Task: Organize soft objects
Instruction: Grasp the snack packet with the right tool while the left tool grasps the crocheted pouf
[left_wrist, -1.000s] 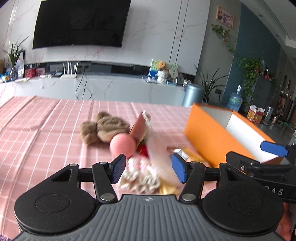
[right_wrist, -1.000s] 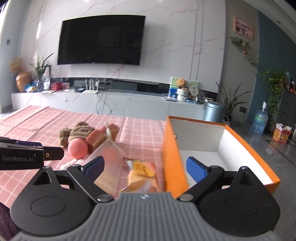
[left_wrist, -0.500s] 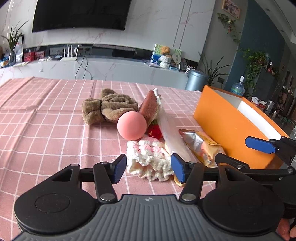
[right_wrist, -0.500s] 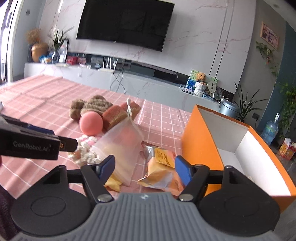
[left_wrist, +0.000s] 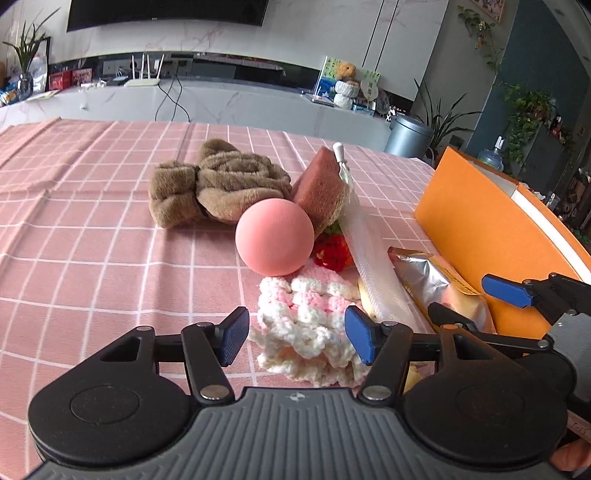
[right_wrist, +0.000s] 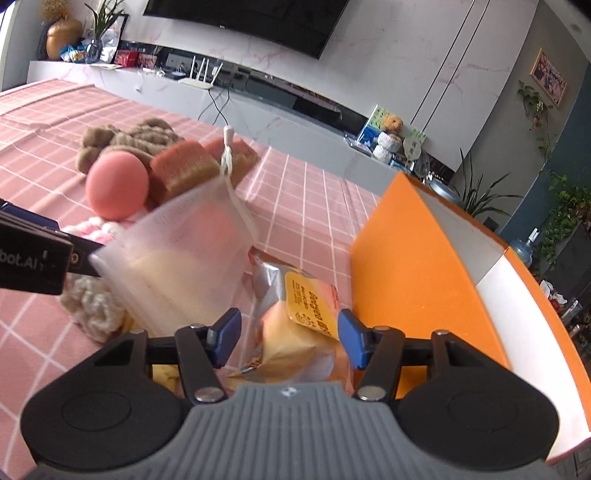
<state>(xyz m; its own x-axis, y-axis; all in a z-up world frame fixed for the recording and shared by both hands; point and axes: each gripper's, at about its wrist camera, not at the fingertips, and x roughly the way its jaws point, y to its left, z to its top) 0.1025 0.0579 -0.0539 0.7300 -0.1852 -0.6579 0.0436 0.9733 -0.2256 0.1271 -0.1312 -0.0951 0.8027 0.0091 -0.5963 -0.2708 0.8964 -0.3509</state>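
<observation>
Left tool (left_wrist: 295, 338) unclenched, its jaws just widened, straddling the near end of the knit piece (left_wrist: 306, 325) on the surface (left_wrist: 92, 229), pads clear. Right tool (right_wrist: 288, 338) released, jaws just narrowing around the snack packet (right_wrist: 299, 332), not pressing. Orange box (right_wrist: 417, 266) just right of the packet.

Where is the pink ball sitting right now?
In the left wrist view the pink ball sits mid-table on the checked cloth, in front of the brown plush toy and behind the crocheted piece.
</observation>
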